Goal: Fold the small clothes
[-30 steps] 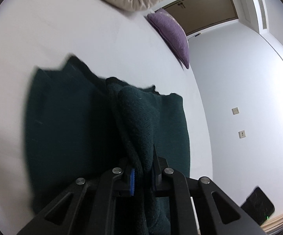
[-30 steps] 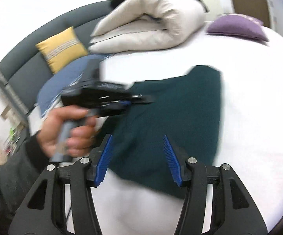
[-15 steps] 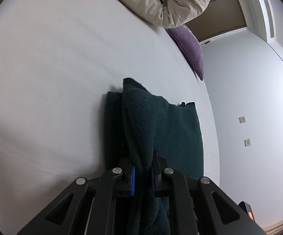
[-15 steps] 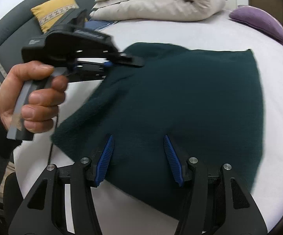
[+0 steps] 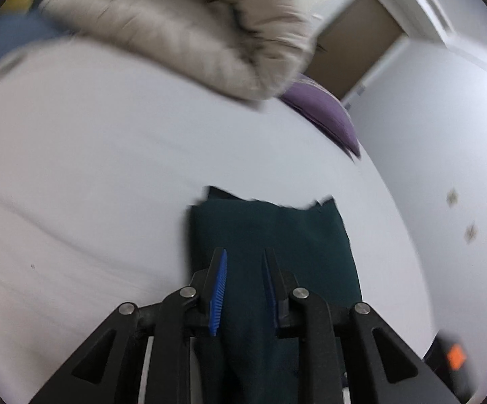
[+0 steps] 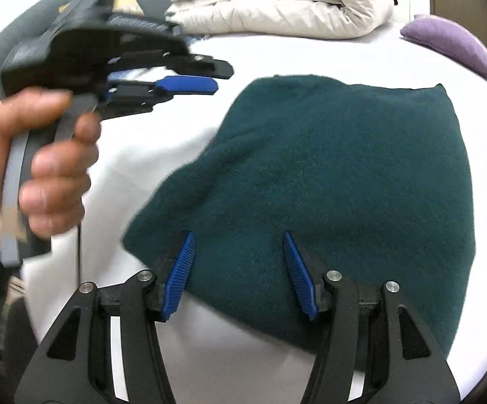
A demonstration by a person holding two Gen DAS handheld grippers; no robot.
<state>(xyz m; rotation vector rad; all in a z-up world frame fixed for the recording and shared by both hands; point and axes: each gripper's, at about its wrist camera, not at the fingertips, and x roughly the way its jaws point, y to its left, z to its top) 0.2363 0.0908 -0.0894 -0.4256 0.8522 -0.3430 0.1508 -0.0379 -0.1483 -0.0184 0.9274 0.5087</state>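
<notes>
Left tool [image 6: 221, 79] lifted off green garment [image 6: 327, 181], jaws opening, empty, right tool [image 6: 238, 244] half open above it

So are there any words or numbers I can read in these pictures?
None can be read.
The left claw has pale marks on top of its black body, too blurred to read.
The dark green garment, the beige duvet and the purple cushion show no writing.
</notes>
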